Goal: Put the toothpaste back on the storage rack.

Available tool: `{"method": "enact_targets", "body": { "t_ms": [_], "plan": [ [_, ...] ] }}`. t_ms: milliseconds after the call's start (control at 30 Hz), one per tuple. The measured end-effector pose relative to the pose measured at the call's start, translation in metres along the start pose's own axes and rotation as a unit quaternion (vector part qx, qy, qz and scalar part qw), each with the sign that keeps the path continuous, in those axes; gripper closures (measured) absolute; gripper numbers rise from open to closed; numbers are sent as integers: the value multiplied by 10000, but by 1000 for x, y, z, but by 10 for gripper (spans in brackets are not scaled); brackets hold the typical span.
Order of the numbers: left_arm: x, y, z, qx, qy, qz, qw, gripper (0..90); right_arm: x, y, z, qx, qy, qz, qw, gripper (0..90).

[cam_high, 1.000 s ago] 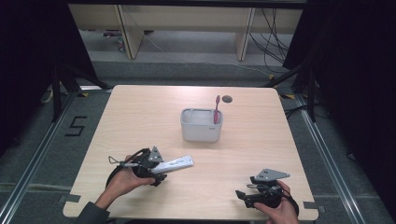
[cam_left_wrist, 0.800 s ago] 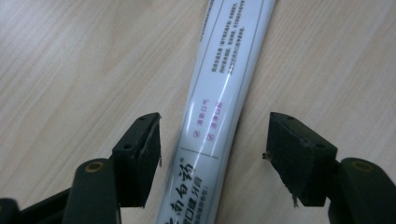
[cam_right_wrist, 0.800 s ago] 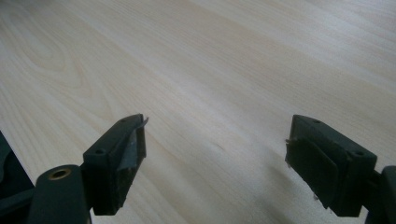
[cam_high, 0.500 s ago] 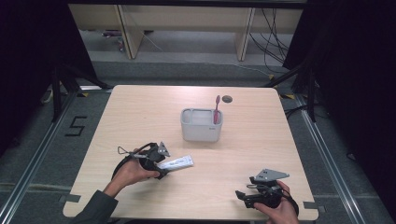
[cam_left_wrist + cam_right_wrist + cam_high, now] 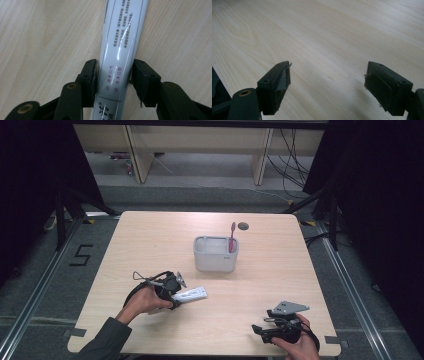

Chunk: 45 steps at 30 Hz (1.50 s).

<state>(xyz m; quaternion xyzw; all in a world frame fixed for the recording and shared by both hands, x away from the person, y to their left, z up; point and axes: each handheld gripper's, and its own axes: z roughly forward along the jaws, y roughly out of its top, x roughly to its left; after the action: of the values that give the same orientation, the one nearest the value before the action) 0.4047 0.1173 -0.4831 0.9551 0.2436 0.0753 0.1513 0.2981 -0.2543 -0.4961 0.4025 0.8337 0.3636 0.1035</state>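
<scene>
The left hand-held gripper [image 5: 113, 75] pinches a white tube [image 5: 122, 50] whose long axis runs straight ahead from its jaws, lying along the surface [image 5: 37, 37]; the right hand-held gripper [image 5: 327, 82] is spread.

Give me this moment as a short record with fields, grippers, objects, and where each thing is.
Left gripper: jaws closed on the white tube, near the table's front left
Right gripper: open, holding nothing, at front right
Grey holder: centre of table
Pink toothbrush: standing in the holder's right side
Dark round spot: behind the holder
</scene>
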Motion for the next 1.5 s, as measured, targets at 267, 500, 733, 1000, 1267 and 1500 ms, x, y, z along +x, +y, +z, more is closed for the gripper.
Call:
{"method": "enact_targets", "body": {
  "t_ms": [267, 500, 733, 1000, 1267, 1500],
  "plan": [
    [5, 7, 0, 300, -139, 64, 9994, 606, 0, 0, 1, 4, -12, -53, 10000, 217],
    [5, 13, 1, 546, -176, 119, 9983, 607, 1, -1, 2, 27, 33, 7, 10000, 218],
    [7, 15, 2, 622, -235, 178, 9976, 622, 1, -1, 3, -35, 76, -11, 10000, 219],
    [3, 18, -1, 695, -138, 497, 9962, 675, 4, -2, 4, -50, 56, 119, 9999, 219],
    [0, 18, -10, 399, -83, 676, 9969, 703, 0, -1, 3, 28, 46, -36, 10000, 220],
    [5, 14, -30, -325, -87, 400, 9986, 705, -1, -1, 3, 15, 33, -46, 10000, 220]
  ]
}}
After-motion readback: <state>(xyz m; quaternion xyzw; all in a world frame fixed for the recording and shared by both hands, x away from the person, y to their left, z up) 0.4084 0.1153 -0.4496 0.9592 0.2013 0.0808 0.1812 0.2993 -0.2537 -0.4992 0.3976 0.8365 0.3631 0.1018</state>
